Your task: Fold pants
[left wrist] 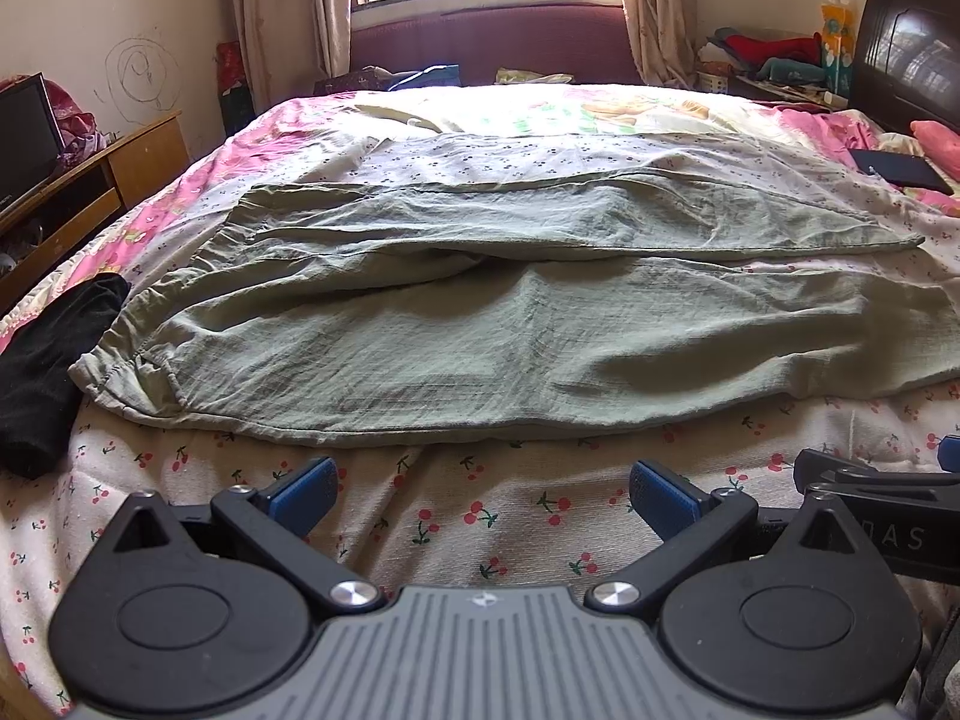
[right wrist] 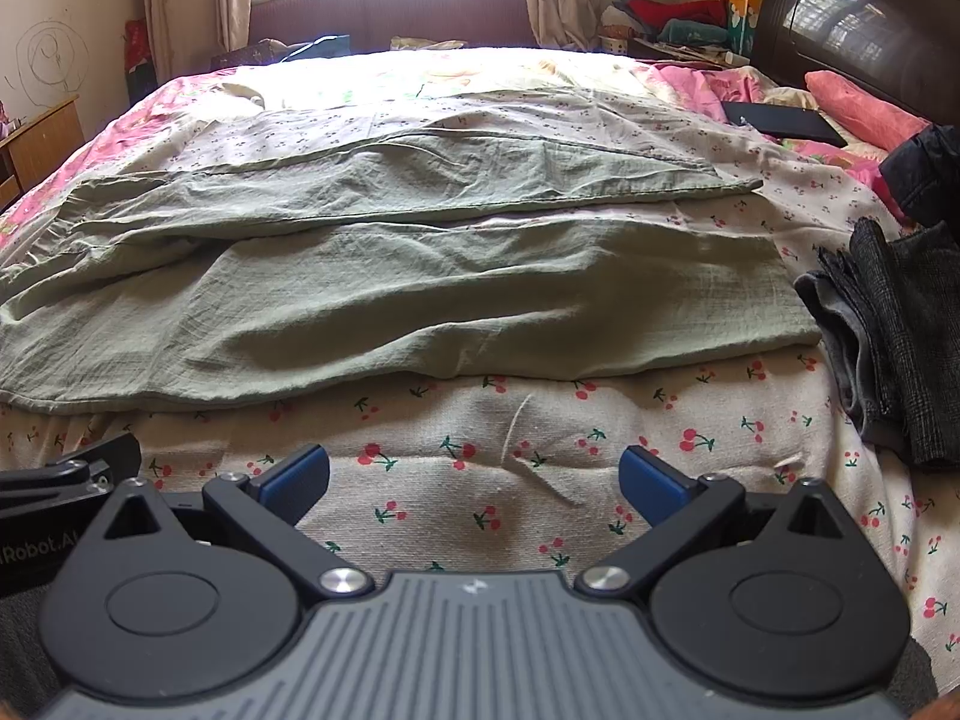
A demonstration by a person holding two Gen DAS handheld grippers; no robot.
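Pale green pants (left wrist: 480, 324) lie spread flat across the bed, waistband at the left, both legs running to the right; they also show in the right wrist view (right wrist: 420, 288). The far leg ends at a hem (right wrist: 744, 183) and the near leg at a hem (right wrist: 798, 306). My left gripper (left wrist: 483, 495) is open and empty, over the cherry-print sheet just in front of the near leg's edge. My right gripper (right wrist: 474, 480) is open and empty, also short of the pants. The right gripper's side shows at the right edge of the left wrist view (left wrist: 882, 480).
A black garment (left wrist: 48, 360) lies left of the waistband. A stack of dark grey folded clothes (right wrist: 894, 336) sits right of the leg hems. A black flat item (right wrist: 780, 120) and a pink pillow (right wrist: 858, 108) lie near the dark headboard (right wrist: 852, 24). A wooden desk (left wrist: 90, 180) stands left of the bed.
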